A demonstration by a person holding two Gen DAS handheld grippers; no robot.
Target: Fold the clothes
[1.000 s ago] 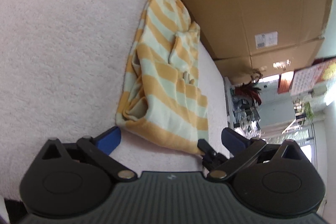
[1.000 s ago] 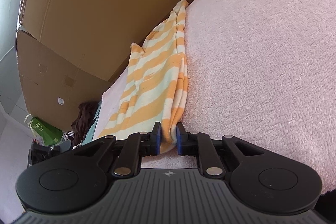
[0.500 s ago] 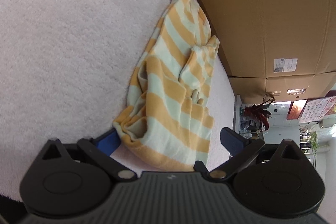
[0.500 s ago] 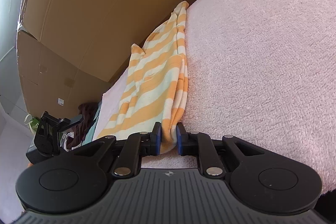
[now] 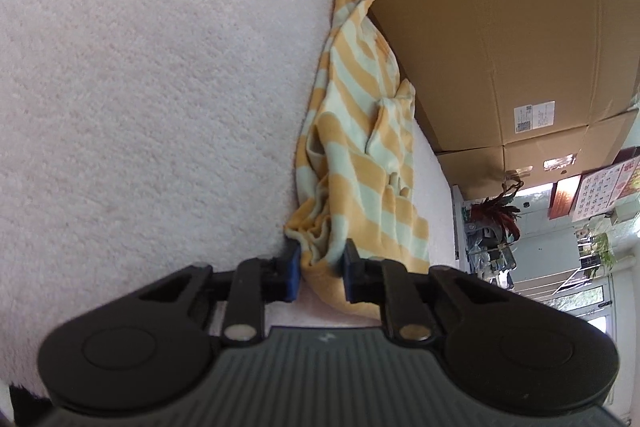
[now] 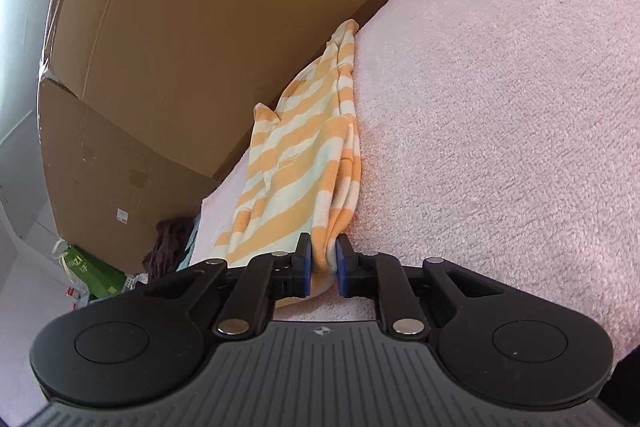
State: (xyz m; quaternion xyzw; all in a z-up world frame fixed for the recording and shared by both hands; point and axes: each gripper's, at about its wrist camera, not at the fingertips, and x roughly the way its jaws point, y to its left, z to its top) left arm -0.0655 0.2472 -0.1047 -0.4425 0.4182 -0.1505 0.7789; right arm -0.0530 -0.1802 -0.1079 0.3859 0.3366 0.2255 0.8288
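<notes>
Left wrist view: the left gripper (image 5: 320,273) has its jaws closing, and the near bunched hem of the striped garment (image 5: 360,163) sits between them, the blue pads (image 5: 294,269) pressing on the cloth from both sides. The garment, orange and pale green stripes, lies in a long rumpled strip on the white fleece blanket (image 5: 140,87), running away from the gripper along the blanket's edge, just beside the cardboard box (image 5: 500,27). Its far tip touches the box's base. A white label (image 5: 534,117) sits on the box. Past the box, a red-leaved plant (image 5: 496,215) and a wall calendar (image 5: 600,193).

Right wrist view: the right gripper (image 6: 323,267) is narrow, clamped on another end of the same garment (image 6: 304,163), cloth pinched between its pads (image 6: 306,263). The garment stretches from the gripper up along the blanket (image 6: 500,127) edge to the cardboard box (image 6: 200,47), far tip against the box. Below the box, a dark clothes pile (image 6: 168,243) and a green bag (image 6: 92,269).
</notes>
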